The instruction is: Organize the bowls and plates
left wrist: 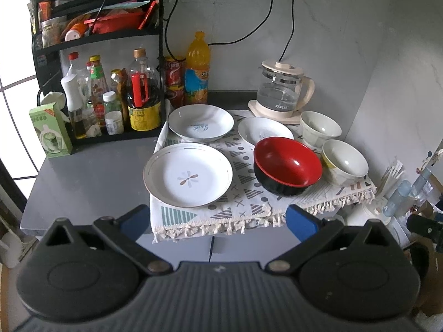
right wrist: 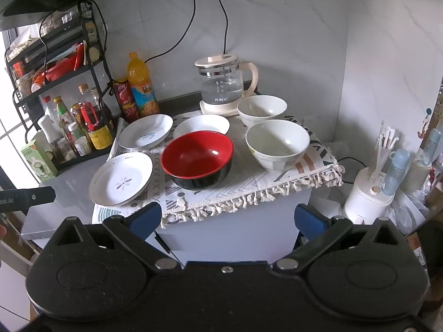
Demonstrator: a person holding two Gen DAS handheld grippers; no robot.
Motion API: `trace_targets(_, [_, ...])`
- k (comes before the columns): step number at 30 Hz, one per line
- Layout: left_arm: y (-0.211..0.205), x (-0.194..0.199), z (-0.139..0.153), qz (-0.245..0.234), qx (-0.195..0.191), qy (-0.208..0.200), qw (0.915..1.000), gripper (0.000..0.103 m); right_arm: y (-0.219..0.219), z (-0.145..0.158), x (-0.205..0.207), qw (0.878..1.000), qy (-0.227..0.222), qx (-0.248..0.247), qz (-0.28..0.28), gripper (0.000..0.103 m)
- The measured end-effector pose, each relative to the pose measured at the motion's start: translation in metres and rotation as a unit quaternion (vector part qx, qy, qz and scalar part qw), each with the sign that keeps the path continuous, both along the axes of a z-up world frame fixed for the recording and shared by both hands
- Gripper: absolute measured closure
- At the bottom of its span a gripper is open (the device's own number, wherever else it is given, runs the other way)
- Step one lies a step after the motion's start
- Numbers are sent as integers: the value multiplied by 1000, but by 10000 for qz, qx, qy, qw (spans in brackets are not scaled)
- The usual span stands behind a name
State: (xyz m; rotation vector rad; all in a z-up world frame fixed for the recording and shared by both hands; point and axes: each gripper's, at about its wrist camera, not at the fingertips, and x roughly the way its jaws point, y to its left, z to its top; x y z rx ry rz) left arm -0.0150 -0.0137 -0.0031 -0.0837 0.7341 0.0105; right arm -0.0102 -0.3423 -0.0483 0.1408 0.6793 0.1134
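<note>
On a patterned cloth (left wrist: pixel 249 196) (right wrist: pixel 249 182) lie three white plates: a flower plate (left wrist: pixel 188 178) (right wrist: pixel 121 178) at the front left, a blue-script plate (left wrist: pixel 201 122) (right wrist: pixel 146 135) behind it, and a plain one (left wrist: pixel 264 132) (right wrist: pixel 201 126) at the back. A red-and-black bowl (left wrist: pixel 288 166) (right wrist: pixel 197 159) sits in the middle. Two white bowls (left wrist: pixel 344 161) (left wrist: pixel 319 127) (right wrist: pixel 277 144) (right wrist: pixel 262 109) stand at the right. My left gripper (left wrist: pixel 218 221) is open and empty before the cloth's front edge. My right gripper (right wrist: pixel 228 218) is open and empty, below the cloth's fringe.
A glass kettle (left wrist: pixel 285 90) (right wrist: pixel 223 83) stands at the back on its base. A black rack with sauce bottles (left wrist: pixel 110 96) (right wrist: pixel 69 127) fills the left. An orange drink bottle (left wrist: pixel 197 69) and red cans (left wrist: pixel 174 80) stand beside it. A white appliance with straws (right wrist: pixel 371 193) sits low at the right.
</note>
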Motion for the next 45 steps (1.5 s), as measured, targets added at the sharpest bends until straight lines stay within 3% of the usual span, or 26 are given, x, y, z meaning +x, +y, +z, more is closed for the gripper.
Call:
trace_targets(25, [2, 6, 11, 33, -1, -109, 9999, 0, 6, 2, 6, 9999, 46, 28, 96, 0])
trace_targets(45, [4, 23, -4, -35, -23, -7, 10000, 0, 3, -10, 20, 9998, 189, 25, 72, 0])
